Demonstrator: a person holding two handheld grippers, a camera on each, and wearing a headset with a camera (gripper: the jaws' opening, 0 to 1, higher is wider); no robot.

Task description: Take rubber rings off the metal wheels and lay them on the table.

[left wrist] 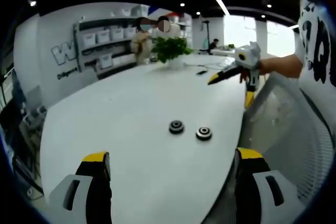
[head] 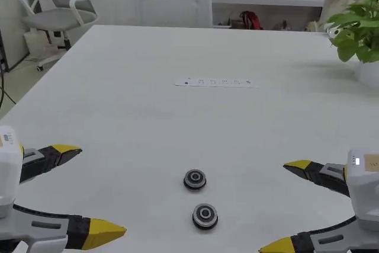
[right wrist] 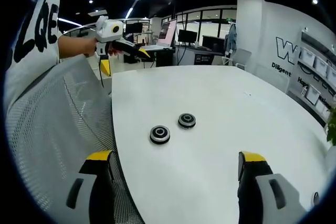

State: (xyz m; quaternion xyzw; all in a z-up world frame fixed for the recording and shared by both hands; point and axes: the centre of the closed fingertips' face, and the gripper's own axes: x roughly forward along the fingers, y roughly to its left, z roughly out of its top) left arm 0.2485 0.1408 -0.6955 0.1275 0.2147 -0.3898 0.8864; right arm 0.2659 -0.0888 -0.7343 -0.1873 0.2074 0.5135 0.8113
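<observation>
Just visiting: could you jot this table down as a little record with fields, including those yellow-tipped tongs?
Surface: white table
Far wheel: lying flat, dark ring on
Near wheel: lying flat, apart from the other, dark ring on
Left tongs: open, empty, left of the wheels
Right tongs: open, empty, right of the wheels
Also there: power strip, potted plant
Rings laid on table: none yet

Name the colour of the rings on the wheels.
Black rings around silvery wheels; clearest in the head view.
</observation>
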